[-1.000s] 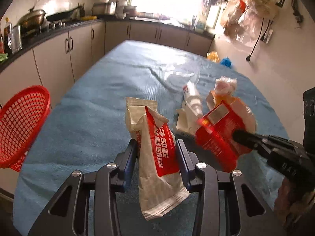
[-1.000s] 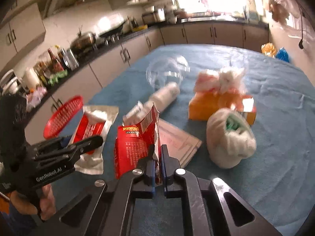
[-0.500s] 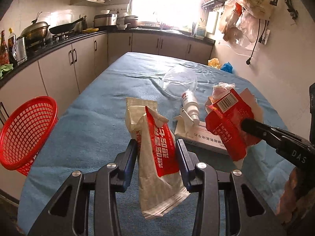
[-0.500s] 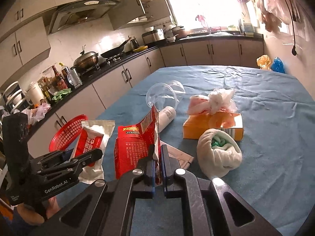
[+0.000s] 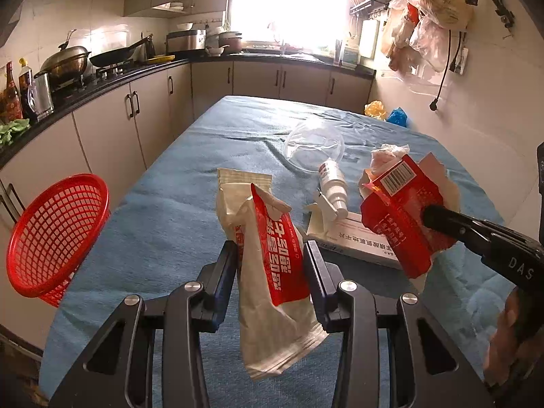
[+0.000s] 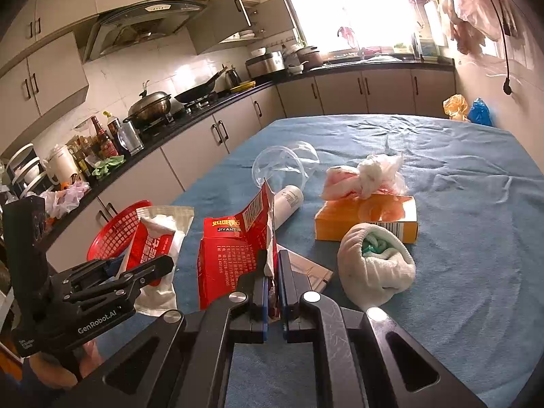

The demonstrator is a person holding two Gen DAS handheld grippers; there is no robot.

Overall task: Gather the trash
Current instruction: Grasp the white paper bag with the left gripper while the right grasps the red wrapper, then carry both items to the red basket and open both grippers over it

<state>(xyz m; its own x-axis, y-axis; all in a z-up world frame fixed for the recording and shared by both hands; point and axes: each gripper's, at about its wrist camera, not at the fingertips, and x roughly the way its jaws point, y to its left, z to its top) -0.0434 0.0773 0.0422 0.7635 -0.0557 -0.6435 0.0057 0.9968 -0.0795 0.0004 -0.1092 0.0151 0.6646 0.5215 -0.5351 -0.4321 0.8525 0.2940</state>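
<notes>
Two pieces of trash hang in my jaws, both lifted off the worktop (image 5: 163,210), which lies under a blue cloth. My left gripper (image 5: 270,265) is clamped on a crumpled white pouch with a red printed panel (image 5: 268,272); its pads press the pouch from both sides, and its lower end dangles below them. My right gripper (image 6: 271,272) is clenched tight on a torn red paper packet with a barcode (image 6: 234,248), pinching the packet's ragged white edge so the packet stands up in front of me. In the left wrist view the packet (image 5: 401,214) hangs to the right of the pouch, the two apart.

At the worktop's left edge sits a red plastic mesh basket (image 5: 51,234), tilted with its mouth towards the worktop. On the cloth lie a flat white cardboard box with dark print (image 5: 357,241), a small white spray bottle (image 5: 333,187) resting partly on that box, and a clear plastic lid (image 5: 314,142) further back. The right wrist view also shows an orange carton (image 6: 367,221) with a knotted pink and white plastic bag (image 6: 360,176) on top of it, and just in front of that a rolled white cloth bundle with something green inside (image 6: 374,265).
</notes>
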